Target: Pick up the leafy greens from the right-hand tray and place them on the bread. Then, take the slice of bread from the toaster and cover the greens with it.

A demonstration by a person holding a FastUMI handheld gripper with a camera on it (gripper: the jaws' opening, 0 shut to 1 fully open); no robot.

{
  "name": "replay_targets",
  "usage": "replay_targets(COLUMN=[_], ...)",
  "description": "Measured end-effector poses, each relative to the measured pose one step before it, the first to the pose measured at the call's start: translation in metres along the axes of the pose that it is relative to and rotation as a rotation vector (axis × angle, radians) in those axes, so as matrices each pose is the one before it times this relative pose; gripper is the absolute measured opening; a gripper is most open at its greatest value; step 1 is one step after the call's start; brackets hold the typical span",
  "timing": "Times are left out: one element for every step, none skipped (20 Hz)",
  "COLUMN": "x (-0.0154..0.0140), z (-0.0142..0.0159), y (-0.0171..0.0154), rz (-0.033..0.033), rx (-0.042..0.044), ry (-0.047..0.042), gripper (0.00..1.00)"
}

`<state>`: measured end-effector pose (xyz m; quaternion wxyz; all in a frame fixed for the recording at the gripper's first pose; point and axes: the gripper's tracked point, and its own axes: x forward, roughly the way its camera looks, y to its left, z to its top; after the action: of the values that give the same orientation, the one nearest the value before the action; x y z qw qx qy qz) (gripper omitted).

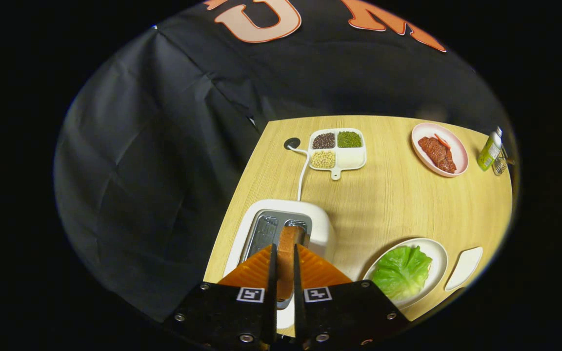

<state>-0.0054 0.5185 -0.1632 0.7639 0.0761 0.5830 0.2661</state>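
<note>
Gripper nearly closed, both orange fingers pinching the bread slice edge-on over the toaster at the tabletop's left edge; judged light, stiff-crusted, crumbly, best held low by its flat faces.

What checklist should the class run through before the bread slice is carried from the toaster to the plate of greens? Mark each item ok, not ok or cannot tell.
1. Gripper closed on the bread slice, both orange jaws pressing its faces: ok.
2. Slice lifted fully clear of the toaster slot: cannot tell; its lower edge is hidden between the jaws.
3. Leafy greens already on the white plate: ok.
4. Bottom bread under the greens: cannot tell; the leaf covers it.
5. Bare table between toaster and plate: ok.
6. Small white dish beside the plate, apart from it: ok.
</note>
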Motion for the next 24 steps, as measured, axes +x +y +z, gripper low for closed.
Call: replay_targets(x=[-0.00494,-0.00424,-0.00469,-0.00545,-0.00818,-0.00695,-0.00868,-0.00874,-0.00899,-0.00851,-0.00931,-0.00929,-0.00850,-0.00768,-0.01055,-0.00847,-0.00430,-0.00350,-0.00020,-0.00048,-0.00025,-0.00097,0.00281,0.00083], z=[0.00084,0.00169,0.00079,0.00168,0.00294,0.00351,0.00282,0.00506,0.00733,0.00731,0.00491,0.00582,0.00470,0.00451,0.00219,0.00137,0.00002,-0.00163,-0.00490,-0.00363,-0.00559,-0.00574,-0.00716,-0.00367], y=[0.00290,0.00212,0.00285,0.00156,-0.00232,-0.00277,-0.00113,-0.00256,-0.00304,-0.00459,-0.00235,-0.00312,-0.00409,-0.00469,-0.00227,-0.00392,-0.00526,-0.00590,-0.00768,-0.00863,-0.00891,-0.00925,-0.00735,-0.01024], rz=[0.01275,0.01582,0.02198,0.01828,0.00998,0.01259,0.01698,0.01743,0.01586,0.01251,0.01135,0.01105,0.00767,0.00486,0.00492,0.00723,0.00432,-0.00047,0.00001,-0.00339,-0.00186,-0.00204,-0.00239,-0.00572], rx=[-0.00697,0.00039,0.00688,0.01525,0.00677,0.00896,0.00962,0.01094,0.00389,0.01104,0.01084,0.00646,0.00439,0.00186,0.00571,0.01100,0.00591,0.00456,0.00446,0.01071,0.00933,0.01532,0.01234,0.01291], ry=[-0.01264,-0.01910,-0.01914,-0.01535,-0.01621,-0.01770,-0.01199,-0.01759,-0.02555,-0.02512,-0.02502,-0.01750,-0.01894,-0.01830,-0.01562,-0.00761,-0.00598,-0.00059,0.00261,0.00573,0.01230,0.01188,0.01203,0.00396], gripper=[0.13,0.12,0.11,0.10,0.10,0.10,0.10,0.10,0.10,0.10,0.07,0.07,0.07,0.07,0.07,0.07,0.06,0.07,0.07,0.07,0.07,0.07,0.07,0.07])
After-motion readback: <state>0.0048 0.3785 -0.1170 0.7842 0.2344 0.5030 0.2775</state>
